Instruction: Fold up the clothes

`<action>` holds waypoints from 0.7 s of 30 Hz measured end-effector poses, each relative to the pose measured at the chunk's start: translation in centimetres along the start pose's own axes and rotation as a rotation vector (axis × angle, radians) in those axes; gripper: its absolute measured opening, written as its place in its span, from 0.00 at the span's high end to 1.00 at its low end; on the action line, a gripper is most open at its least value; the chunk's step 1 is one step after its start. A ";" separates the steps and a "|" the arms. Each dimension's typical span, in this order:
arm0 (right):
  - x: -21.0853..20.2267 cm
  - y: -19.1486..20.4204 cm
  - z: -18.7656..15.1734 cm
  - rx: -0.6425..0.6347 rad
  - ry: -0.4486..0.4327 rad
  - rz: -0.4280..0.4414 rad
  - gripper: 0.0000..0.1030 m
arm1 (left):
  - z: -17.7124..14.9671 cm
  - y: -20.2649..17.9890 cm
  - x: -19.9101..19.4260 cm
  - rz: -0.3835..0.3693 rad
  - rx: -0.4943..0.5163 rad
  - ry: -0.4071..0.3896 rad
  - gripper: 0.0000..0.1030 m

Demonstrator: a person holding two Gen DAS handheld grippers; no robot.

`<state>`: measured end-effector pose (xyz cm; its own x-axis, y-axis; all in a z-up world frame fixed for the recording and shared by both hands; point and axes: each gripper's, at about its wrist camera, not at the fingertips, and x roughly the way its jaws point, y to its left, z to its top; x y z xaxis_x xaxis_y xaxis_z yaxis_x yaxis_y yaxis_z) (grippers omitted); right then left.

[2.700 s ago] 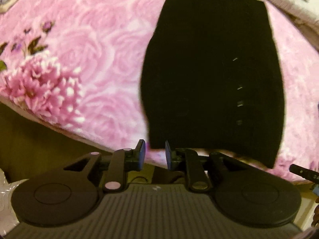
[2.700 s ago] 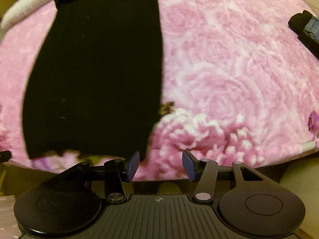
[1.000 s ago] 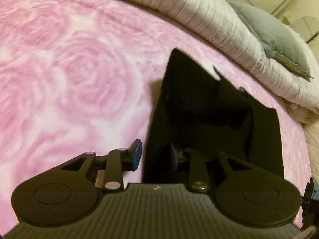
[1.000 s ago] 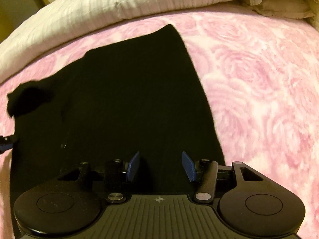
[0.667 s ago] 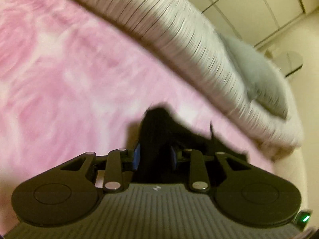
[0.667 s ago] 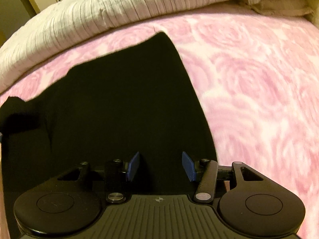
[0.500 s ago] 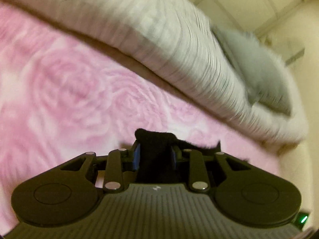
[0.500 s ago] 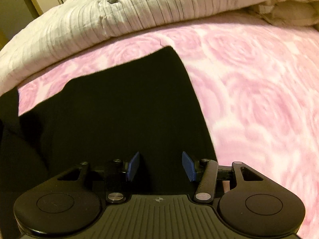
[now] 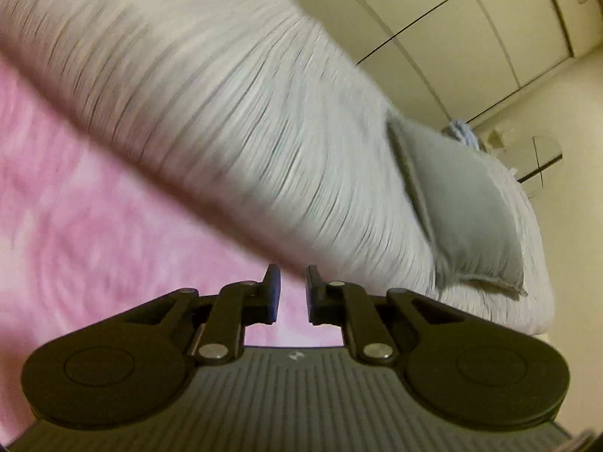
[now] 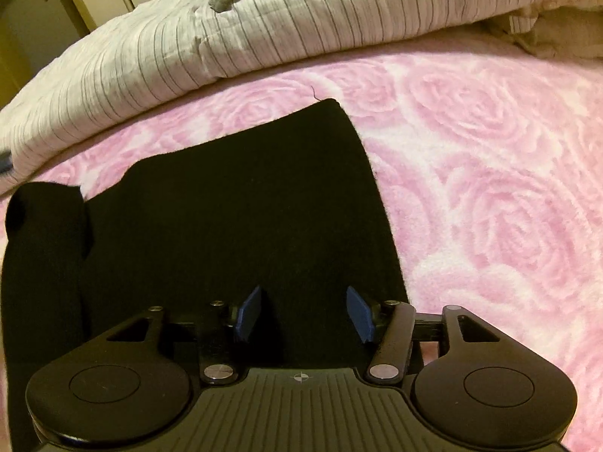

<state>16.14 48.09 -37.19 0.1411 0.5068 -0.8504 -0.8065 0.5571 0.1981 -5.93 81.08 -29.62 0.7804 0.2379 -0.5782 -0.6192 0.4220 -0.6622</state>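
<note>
A black garment (image 10: 245,207) lies spread on the pink rose blanket (image 10: 490,188) in the right wrist view. A sleeve-like part (image 10: 45,226) is folded over at its left edge. My right gripper (image 10: 303,316) hovers open over the garment's near edge, and its blue pads (image 10: 248,316) hold nothing. In the left wrist view the garment is out of sight. My left gripper (image 9: 290,290) points up toward the bedding. Its jaws stand a narrow gap apart, and only pink blanket (image 9: 75,207) shows between them.
A striped white-grey duvet (image 9: 226,113) is bunched along the far side of the bed, also visible in the right wrist view (image 10: 188,45). On it rests a grey pillow (image 9: 463,196). Cream wardrobe doors (image 9: 471,19) stand behind. Bare pink blanket lies to the garment's right.
Half a second ago black cloth sat between my left gripper's fingers; now it is gone from them and that view has tilted up toward the duvet. The right gripper has barely moved.
</note>
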 end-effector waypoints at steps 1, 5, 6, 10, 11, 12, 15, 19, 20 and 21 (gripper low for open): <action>0.0 -0.1 0.1 0.005 0.005 0.006 0.46 | 0.5 -0.6 -0.2 0.018 0.042 0.003 0.85; 0.1 -0.6 0.6 0.020 0.019 0.028 0.46 | -1.6 0.1 -2.3 0.059 0.068 0.067 0.66; 0.0 -0.7 0.5 0.020 0.021 0.032 0.46 | -3.0 0.7 -3.1 0.067 0.080 0.080 0.66; 0.1 -1.1 0.6 0.038 0.016 0.057 0.45 | -7.9 0.4 -4.4 0.172 0.288 0.068 0.66; 0.1 -1.2 0.5 0.043 0.013 0.064 0.44 | -9.1 0.0 -4.6 0.204 0.354 0.061 0.66; 0.1 -1.2 0.5 0.041 0.012 0.068 0.43 | -9.4 -0.6 -4.1 0.223 0.422 0.063 0.66; 0.2 -1.0 0.5 0.028 0.013 0.072 0.41 | -10.0 -2.1 -2.5 0.257 0.605 0.080 0.67; 0.3 -1.0 0.6 0.025 0.016 0.078 0.38 | -9.7 -2.3 -0.4 0.227 0.723 0.157 0.90; 0.3 -1.0 0.6 0.027 0.017 0.080 0.38 | -9.1 -2.0 -0.3 0.202 0.721 0.173 0.93; 0.3 -1.0 0.6 0.028 0.018 0.082 0.38 | -8.4 -1.8 -0.3 0.167 0.724 0.192 0.94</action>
<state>17.37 48.10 -37.33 0.0648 0.5400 -0.8392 -0.7985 0.5324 0.2810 -5.72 72.88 -32.27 0.6118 0.2207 -0.7596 -0.4647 0.8774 -0.1193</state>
